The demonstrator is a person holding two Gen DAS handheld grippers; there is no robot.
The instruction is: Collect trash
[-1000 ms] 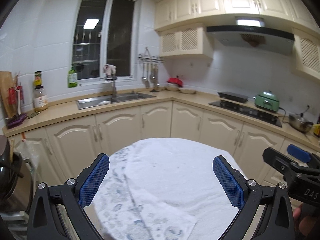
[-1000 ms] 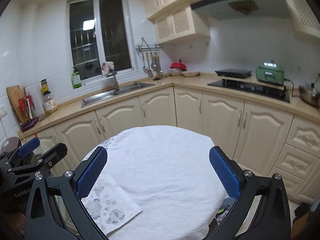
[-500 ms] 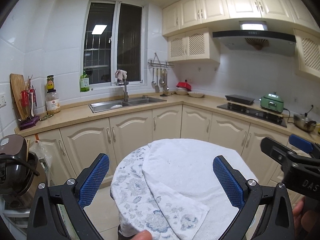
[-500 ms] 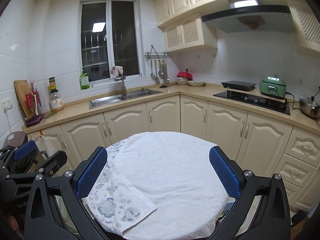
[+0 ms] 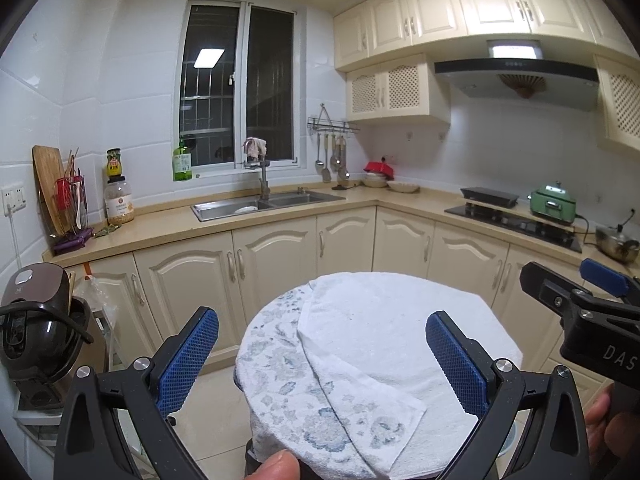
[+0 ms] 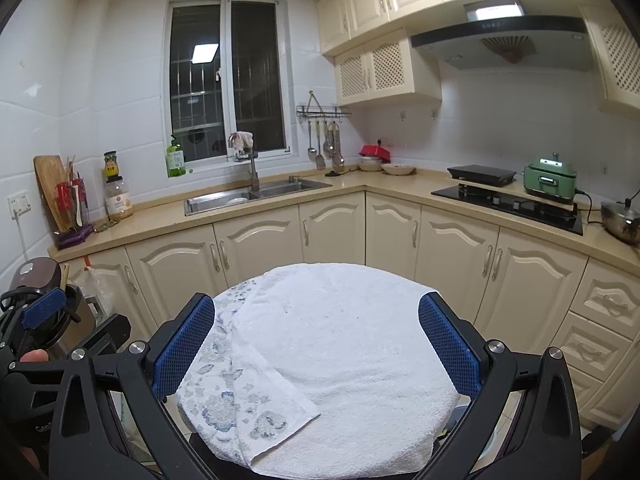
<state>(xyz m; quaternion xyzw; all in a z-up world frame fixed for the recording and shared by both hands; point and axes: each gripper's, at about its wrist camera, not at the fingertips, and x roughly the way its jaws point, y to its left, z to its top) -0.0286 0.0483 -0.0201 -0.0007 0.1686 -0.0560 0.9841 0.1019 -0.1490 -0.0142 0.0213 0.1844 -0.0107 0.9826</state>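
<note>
- Your left gripper (image 5: 322,354) is spread wide, its blue pads holding nothing; a round surface draped in a white towel (image 5: 384,332) lies straight ahead between and beyond its fingers; a blue-flowered cloth (image 5: 288,380) covers the side nearer its left finger, partly under the towel's folded corner.
- Your right gripper (image 6: 316,344) is likewise spread and empty; the same white towel (image 6: 344,344) fills the space ahead of it, the flowered cloth (image 6: 236,400) just off its left finger.
- Each gripper shows at the other's edge: the right one (image 5: 588,320) off to the left gripper's right, the left one (image 6: 40,336) off to the right gripper's left.
- No trash can be made out on the towel in either view; dark shapes under its edge are too hidden to name.
- Far ahead of both grippers: the sink (image 5: 264,202); the stove (image 5: 516,220) to the right; a dark rice cooker (image 5: 36,320) off to the left.
</note>
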